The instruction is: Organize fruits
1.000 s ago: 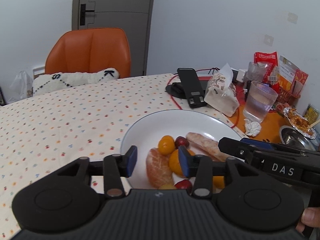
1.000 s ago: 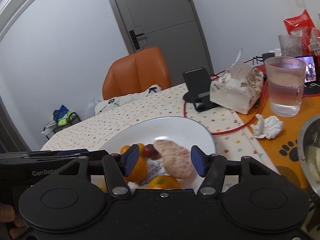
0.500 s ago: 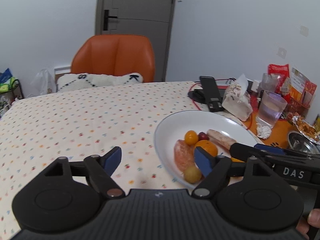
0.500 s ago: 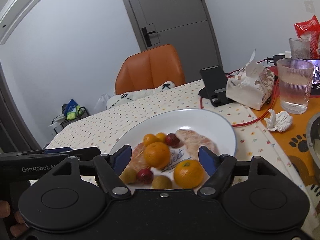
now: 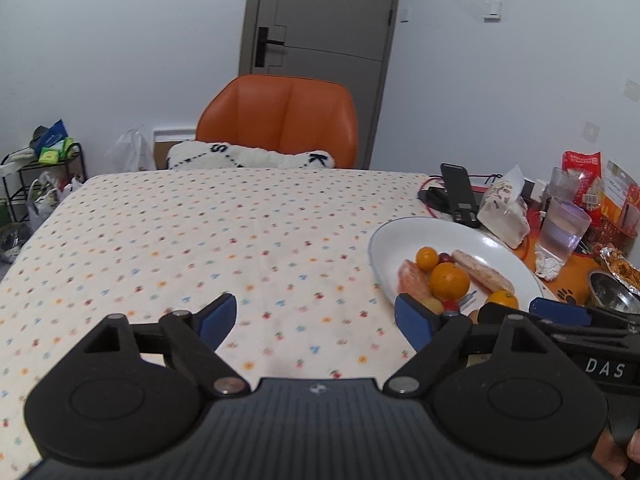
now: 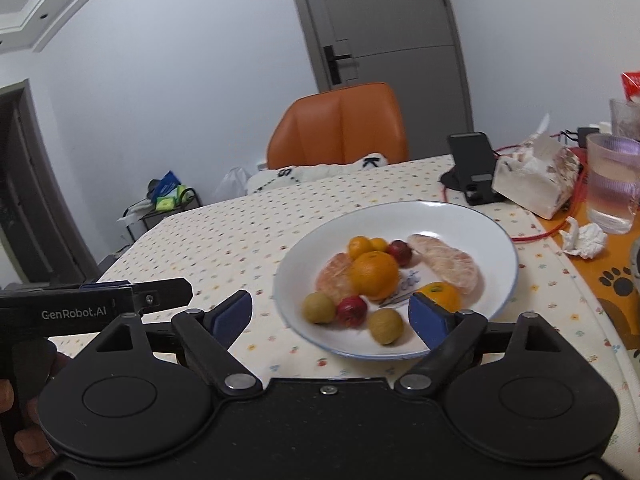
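While I hold both tools above the dotted tablecloth [image 5: 200, 240], the left gripper [image 5: 316, 324] and the right gripper [image 6: 330, 314] each stand wide apart and empty. The white plate [image 6: 472, 220] carries the fruits: a large orange [image 6: 374, 274], peeled segments [image 6: 448, 262], small red and green pieces.

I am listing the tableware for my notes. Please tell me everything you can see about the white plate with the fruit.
The white plate is round, shallow and glossy, probably ceramic, with a thin dark line along its rim and some print in the middle, partly covered. It sits flat on the dotted tablecloth, near the table's right side, in front of a black phone stand and a tissue pack. On it lie oranges, peeled citrus segments, small red fruits and small yellow-green fruits. Neither gripper touches it.
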`<state>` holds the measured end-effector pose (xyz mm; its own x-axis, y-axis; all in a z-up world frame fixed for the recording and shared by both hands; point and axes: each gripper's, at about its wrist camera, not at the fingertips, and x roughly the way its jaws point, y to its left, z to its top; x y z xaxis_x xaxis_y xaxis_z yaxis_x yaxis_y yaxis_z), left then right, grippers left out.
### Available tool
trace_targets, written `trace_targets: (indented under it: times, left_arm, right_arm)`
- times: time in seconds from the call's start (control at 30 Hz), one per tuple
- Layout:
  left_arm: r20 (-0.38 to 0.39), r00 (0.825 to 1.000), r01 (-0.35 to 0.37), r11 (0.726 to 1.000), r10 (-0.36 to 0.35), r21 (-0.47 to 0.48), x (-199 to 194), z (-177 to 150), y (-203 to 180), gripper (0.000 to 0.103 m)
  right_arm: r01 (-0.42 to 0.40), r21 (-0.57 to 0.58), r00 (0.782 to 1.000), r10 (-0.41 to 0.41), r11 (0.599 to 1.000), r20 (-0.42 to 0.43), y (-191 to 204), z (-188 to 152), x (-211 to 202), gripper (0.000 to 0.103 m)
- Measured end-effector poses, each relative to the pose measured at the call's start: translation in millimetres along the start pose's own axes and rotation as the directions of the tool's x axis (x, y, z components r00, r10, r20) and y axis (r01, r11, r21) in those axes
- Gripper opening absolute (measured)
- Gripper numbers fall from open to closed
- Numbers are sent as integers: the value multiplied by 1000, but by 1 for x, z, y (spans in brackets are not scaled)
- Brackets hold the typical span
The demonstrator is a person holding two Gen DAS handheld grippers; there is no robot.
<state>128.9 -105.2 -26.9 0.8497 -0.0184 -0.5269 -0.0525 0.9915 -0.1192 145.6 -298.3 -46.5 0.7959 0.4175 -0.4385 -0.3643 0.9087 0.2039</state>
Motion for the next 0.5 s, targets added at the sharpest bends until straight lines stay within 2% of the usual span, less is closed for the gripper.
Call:
trace_targets:
  times: [0.37, 0.5]
  left_arm:
    - [1, 998, -68, 997, 68, -39, -32, -5, 34, 86]
    - [2, 994, -106, 993, 107, -45, -42, -10, 46, 95]
  right_arm:
    - [-51, -30, 999, 51, 998, 4, 31, -4, -8, 99]
    - [-64, -26, 998, 63, 998, -27, 38, -11, -6, 101]
